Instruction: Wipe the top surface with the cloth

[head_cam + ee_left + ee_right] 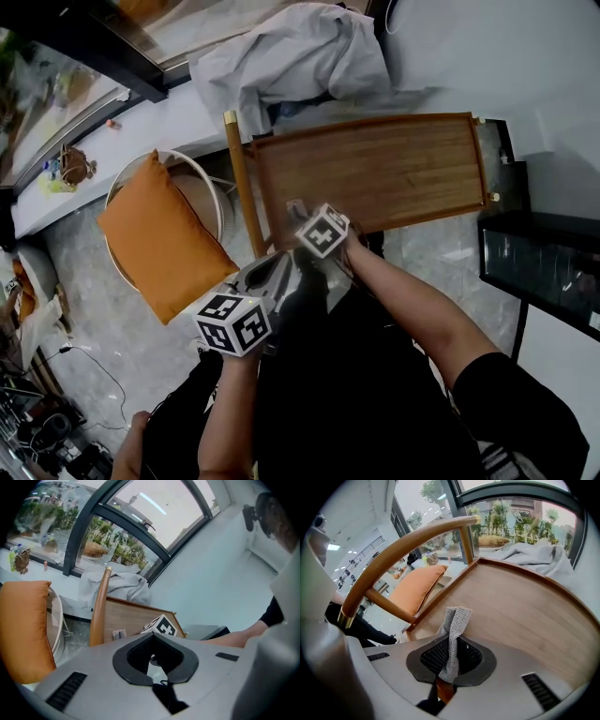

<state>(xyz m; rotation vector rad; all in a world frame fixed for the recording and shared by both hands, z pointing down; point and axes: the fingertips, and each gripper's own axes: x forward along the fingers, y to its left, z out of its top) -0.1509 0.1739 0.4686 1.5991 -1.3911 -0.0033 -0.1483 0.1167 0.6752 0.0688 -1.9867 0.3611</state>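
Note:
A wooden tray-like table top (394,169) with a raised rim stands in front of me; it also shows in the right gripper view (520,606) and the left gripper view (126,618). My right gripper (298,214) hovers at its near left corner, shut on a grey knit cloth (457,618) that sticks up from between the jaws (452,637). The cloth (294,208) hangs just over the wood. My left gripper (284,267) is held back, below the table's near edge, with its jaws together (152,660) and nothing in them.
A curved wooden handle (242,178) runs along the table's left end (403,545). An orange cushion (164,234) lies on a round white-framed chair (208,178) to the left. A grey garment (291,56) is heaped beyond the table. A dark glass cabinet (539,262) stands to the right.

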